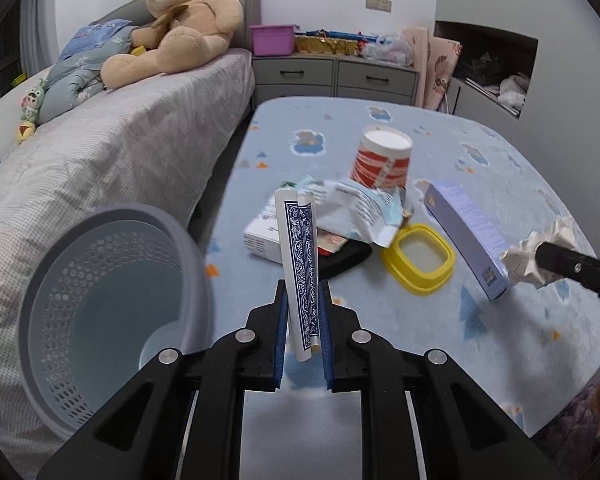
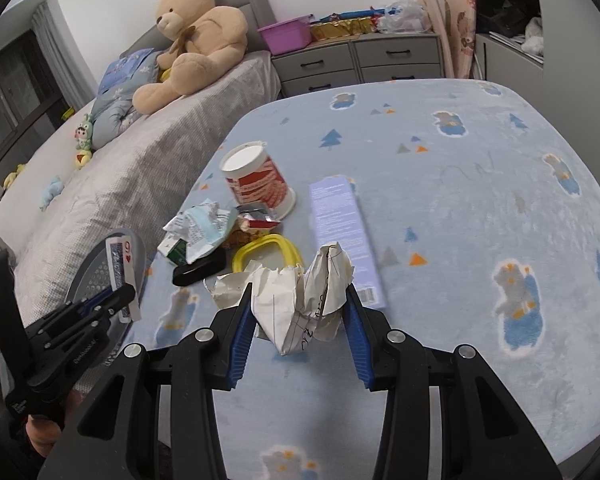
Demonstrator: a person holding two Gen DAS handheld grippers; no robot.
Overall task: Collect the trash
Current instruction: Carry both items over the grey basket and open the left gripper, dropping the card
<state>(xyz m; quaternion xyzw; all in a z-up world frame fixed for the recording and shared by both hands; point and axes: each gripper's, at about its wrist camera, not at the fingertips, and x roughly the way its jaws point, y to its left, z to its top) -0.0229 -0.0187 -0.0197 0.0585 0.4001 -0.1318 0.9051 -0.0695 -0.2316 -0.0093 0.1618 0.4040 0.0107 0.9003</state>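
My left gripper [image 1: 303, 292] is shut on a bent blue-backed playing card [image 1: 300, 264], held upright beside the grey perforated bin [image 1: 100, 312] at the table's left edge. My right gripper [image 2: 298, 300] is shut on a crumpled white paper ball [image 2: 300, 300], held above the table; it also shows in the left wrist view [image 1: 536, 256]. The trash pile on the blue table cover holds a red-and-white cup [image 1: 382, 160], crumpled wrappers [image 1: 356, 208], a yellow lid [image 1: 418, 258], a white box [image 1: 262, 236], a black item [image 2: 200, 270] and a long lilac box [image 2: 342, 232].
A bed with a grey cover [image 1: 100, 152] and a teddy bear [image 1: 184, 28] runs along the left, close to the bin. A grey dresser [image 1: 332, 76] with a purple tub [image 1: 272, 38] stands behind the table. The table's blue cover [image 2: 480, 200] stretches to the right.
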